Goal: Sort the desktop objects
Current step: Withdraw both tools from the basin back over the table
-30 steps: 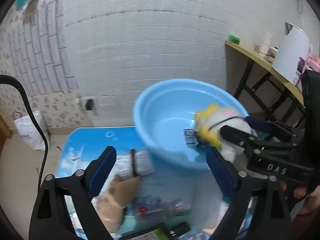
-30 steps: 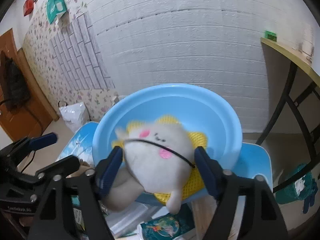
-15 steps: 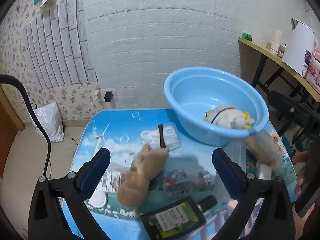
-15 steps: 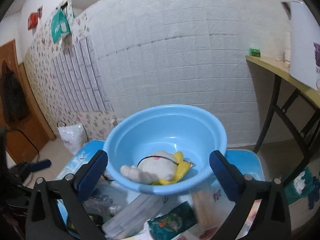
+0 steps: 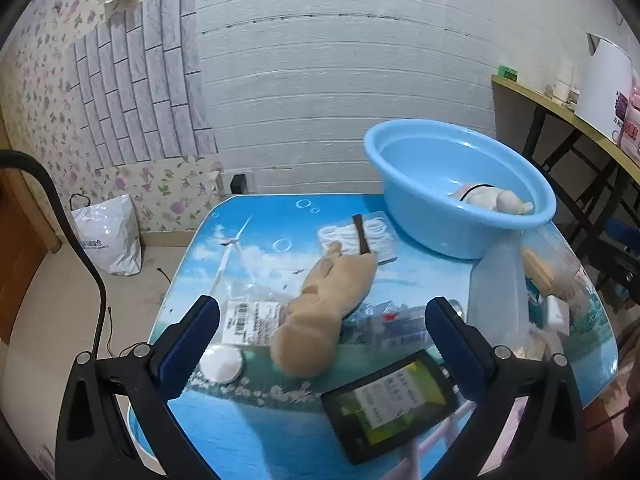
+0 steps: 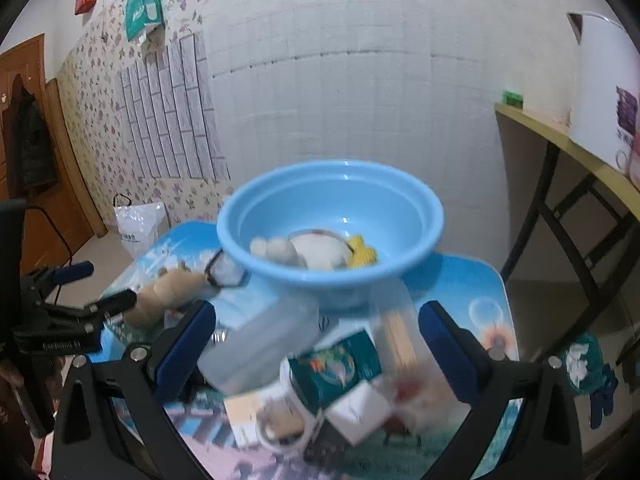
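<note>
A white and yellow plush toy (image 5: 490,200) (image 6: 320,252) lies inside the blue basin (image 5: 440,216) (image 6: 328,288) at the back of the blue picture-print table (image 5: 248,248). A tan plush toy (image 5: 328,304) (image 6: 168,292) lies flat mid-table. My left gripper (image 5: 320,332) hangs open above it, touching nothing. My right gripper (image 6: 316,332) is open and empty over a clear plastic box (image 6: 260,344), a teal packet (image 6: 336,364) and a bundle of wooden sticks (image 6: 396,336). The left gripper (image 6: 96,286) also shows at the left of the right wrist view.
On the table are a black packet with a green label (image 5: 392,404), a barcode bag (image 5: 250,322), a white round pad (image 5: 221,364) and a clear packet with a dark stick (image 5: 360,236). A white bag (image 5: 108,236) sits on the floor, a side table (image 5: 560,108) stands at right.
The right gripper opened and let the white plush drop into the basin, then drew back. The left gripper also pulled back from the basin and opened wider.
</note>
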`<move>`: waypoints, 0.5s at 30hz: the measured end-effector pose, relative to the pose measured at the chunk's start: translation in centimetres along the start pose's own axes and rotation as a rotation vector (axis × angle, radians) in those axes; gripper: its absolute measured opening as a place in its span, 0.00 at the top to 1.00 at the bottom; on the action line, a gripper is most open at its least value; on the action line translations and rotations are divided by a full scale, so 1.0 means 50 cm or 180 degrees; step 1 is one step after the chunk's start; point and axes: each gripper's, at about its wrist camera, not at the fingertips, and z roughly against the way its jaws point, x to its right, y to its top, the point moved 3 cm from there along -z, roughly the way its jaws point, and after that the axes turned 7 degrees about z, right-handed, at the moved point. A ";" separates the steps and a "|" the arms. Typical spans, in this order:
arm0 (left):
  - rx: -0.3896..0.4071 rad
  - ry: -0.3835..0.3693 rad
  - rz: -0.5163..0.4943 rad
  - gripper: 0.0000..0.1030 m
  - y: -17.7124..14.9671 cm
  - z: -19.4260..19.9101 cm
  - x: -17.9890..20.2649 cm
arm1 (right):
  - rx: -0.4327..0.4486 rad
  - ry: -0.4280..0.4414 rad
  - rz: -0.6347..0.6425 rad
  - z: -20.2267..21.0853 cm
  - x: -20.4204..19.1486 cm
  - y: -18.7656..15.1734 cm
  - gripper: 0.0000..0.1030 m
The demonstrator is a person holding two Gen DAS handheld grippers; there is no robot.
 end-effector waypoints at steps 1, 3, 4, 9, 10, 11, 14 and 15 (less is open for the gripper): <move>0.0016 0.0020 -0.0005 0.00 -0.005 0.003 -0.004 | -0.0024 -0.0019 -0.0010 0.004 0.003 -0.009 0.00; 0.0012 0.0045 -0.0019 0.00 -0.016 0.005 -0.008 | -0.0085 -0.0121 -0.0003 0.006 0.010 -0.024 0.00; -0.0017 0.0045 -0.0015 0.00 -0.022 0.003 -0.011 | -0.0109 -0.0174 0.0006 0.006 0.014 -0.035 0.00; -0.0139 -0.0135 0.0127 0.00 -0.040 0.005 -0.024 | -0.0450 -0.0061 -0.0104 -0.009 0.037 -0.088 0.02; -0.0132 -0.0181 0.0136 0.00 -0.041 0.010 -0.026 | -0.0508 -0.0010 -0.0135 -0.009 0.041 -0.098 0.04; -0.0111 -0.0191 0.0125 0.00 -0.043 0.015 -0.025 | -0.0528 0.0013 -0.0153 -0.009 0.044 -0.104 0.07; -0.0007 -0.0142 0.0060 0.00 -0.047 0.029 -0.028 | -0.0550 -0.0082 -0.0161 -0.002 0.055 -0.129 0.07; 0.0009 -0.0131 0.0055 0.00 -0.048 0.031 -0.030 | -0.0562 -0.0120 -0.0162 -0.001 0.055 -0.135 0.07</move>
